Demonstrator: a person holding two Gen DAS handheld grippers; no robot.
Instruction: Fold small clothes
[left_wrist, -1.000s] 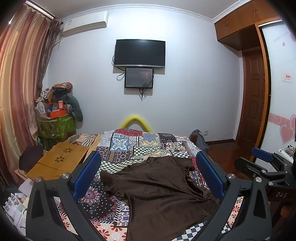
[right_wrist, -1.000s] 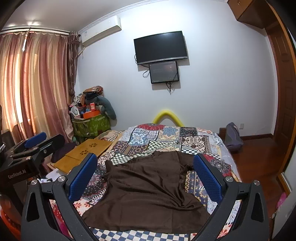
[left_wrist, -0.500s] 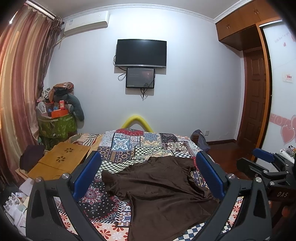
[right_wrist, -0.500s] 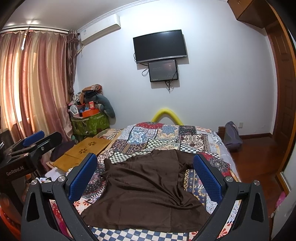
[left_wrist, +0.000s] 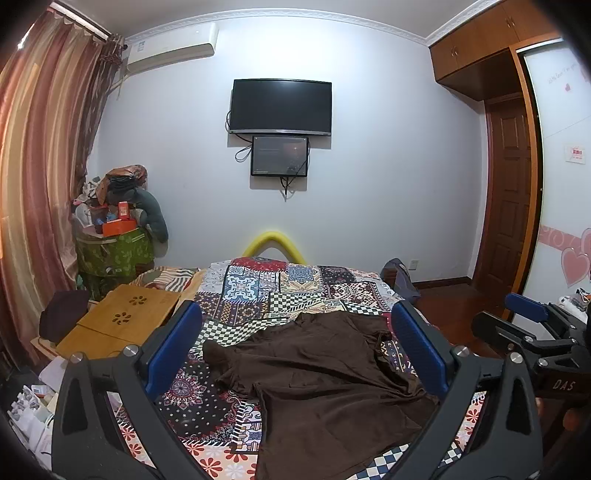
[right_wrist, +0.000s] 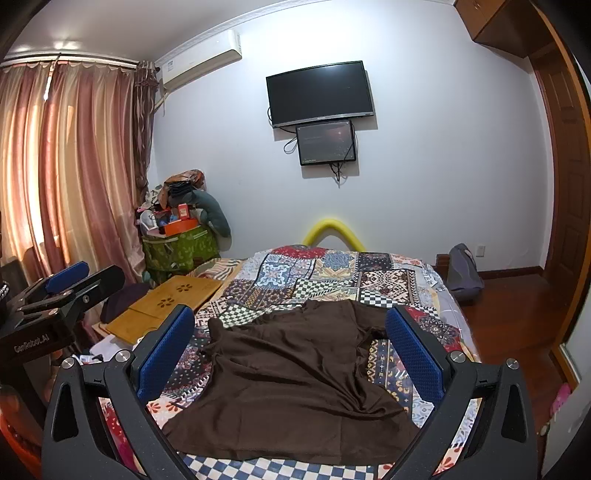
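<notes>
Left hand-held gripper (left_wrist: 295, 354) spread wide, raised over bed (left_wrist: 258, 291); right hand-held gripper (right_wrist: 291, 354) likewise spread, holding nothing. Brown shirt (right_wrist: 291, 384) flat on quilt below, between both finger pairs, untouched.

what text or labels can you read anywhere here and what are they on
"DAS" on the right gripper body, seen from the left wrist view.
"GenRobot.AI" on the left gripper body, seen from the right wrist view.
Pink writing on the wardrobe door: too faint to read.
Small red and white sign on that door: too small to read.
Sticker on the air conditioner: blurred.
Red box in the pile by the curtain: print unreadable.
</notes>
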